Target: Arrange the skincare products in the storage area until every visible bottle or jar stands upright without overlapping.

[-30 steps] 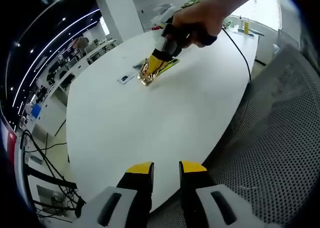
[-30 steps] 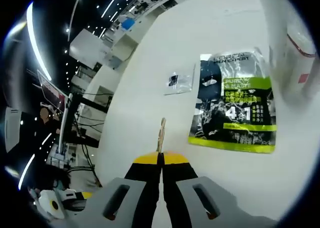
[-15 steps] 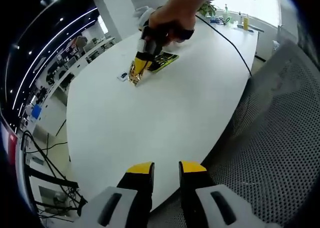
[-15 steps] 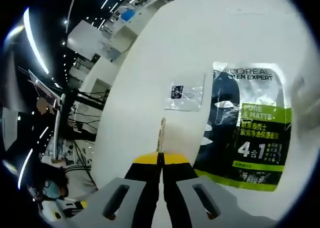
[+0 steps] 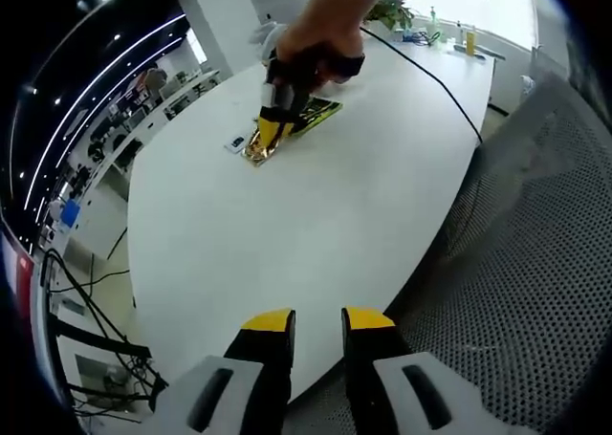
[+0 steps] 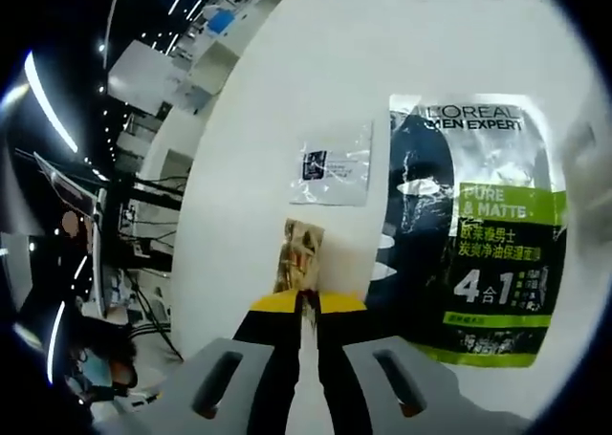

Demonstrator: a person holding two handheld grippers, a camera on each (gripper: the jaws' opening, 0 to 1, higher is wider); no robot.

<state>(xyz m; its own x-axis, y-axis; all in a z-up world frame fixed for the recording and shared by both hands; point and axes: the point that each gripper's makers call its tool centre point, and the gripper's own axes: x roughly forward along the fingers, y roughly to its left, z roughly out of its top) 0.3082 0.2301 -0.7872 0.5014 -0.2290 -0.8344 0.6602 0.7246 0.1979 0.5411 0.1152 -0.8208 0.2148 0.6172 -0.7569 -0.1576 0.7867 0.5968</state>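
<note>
Right tongs [image 6: 304,299] pinch a gold sachet [image 6: 299,254] low over the counter [image 5: 287,234], hand [image 5: 311,48] upper center. Left tongs [image 5: 317,322] hang narrowly parted, bottom center.

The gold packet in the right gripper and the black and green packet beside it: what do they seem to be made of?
The gold packet, pinched in the right gripper, looks like thin metallic foil: shiny and creased. The black and green packet on the white table looks like glossy printed plastic film, flat, with light glare. The small clear packet looks like transparent plastic, probably.
</note>
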